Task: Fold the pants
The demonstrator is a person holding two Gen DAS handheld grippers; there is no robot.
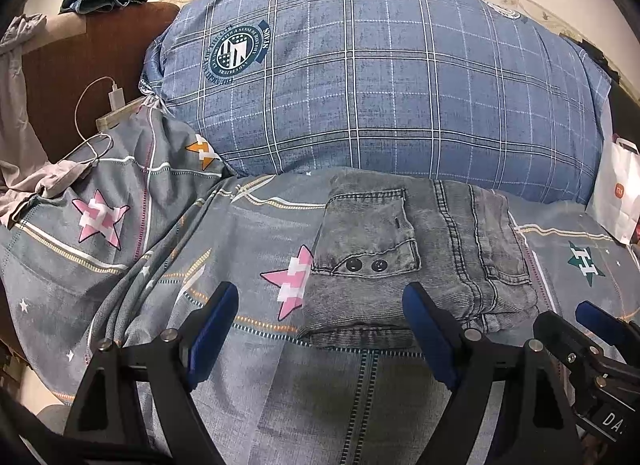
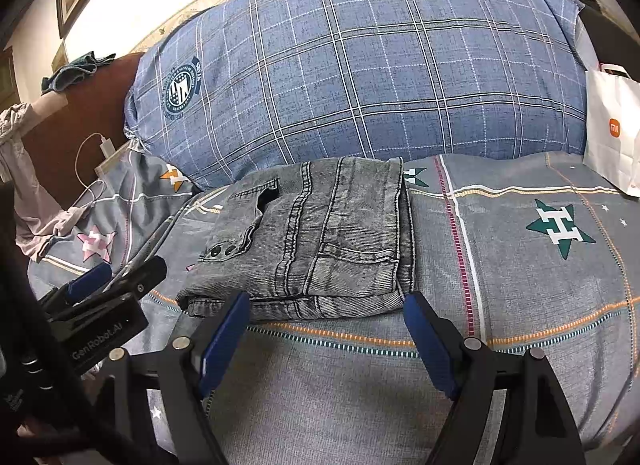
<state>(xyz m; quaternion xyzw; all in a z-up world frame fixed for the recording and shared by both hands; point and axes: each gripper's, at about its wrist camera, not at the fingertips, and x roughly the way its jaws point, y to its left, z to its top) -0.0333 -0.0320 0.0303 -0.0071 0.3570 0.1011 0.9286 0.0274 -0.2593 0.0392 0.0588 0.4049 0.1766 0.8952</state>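
The grey denim pants (image 1: pixel 416 261) lie folded into a compact rectangle on the star-patterned bedsheet (image 1: pixel 360 393), a pocket with two snaps on top. My left gripper (image 1: pixel 320 317) hovers open just in front of the pants' left half, and its blue pads hold nothing. In the right wrist view the pants (image 2: pixel 320 241) sit straight ahead. My right gripper (image 2: pixel 326 325) is open, its fingertips flanking the near edge of the pants without pressing on it. Each gripper shows in the other's view: the right gripper (image 1: pixel 568 319) at the lower right, the left gripper (image 2: pixel 120 277) at the lower left.
A big blue plaid pillow (image 1: pixel 360 77) lies right behind the pants. A white paper bag (image 2: pixel 612 125) stands at the right. At the left a charger with its white cable (image 1: pixel 116 97) rests by the brown headboard (image 1: pixel 80 65), with loose clothes draped over it.
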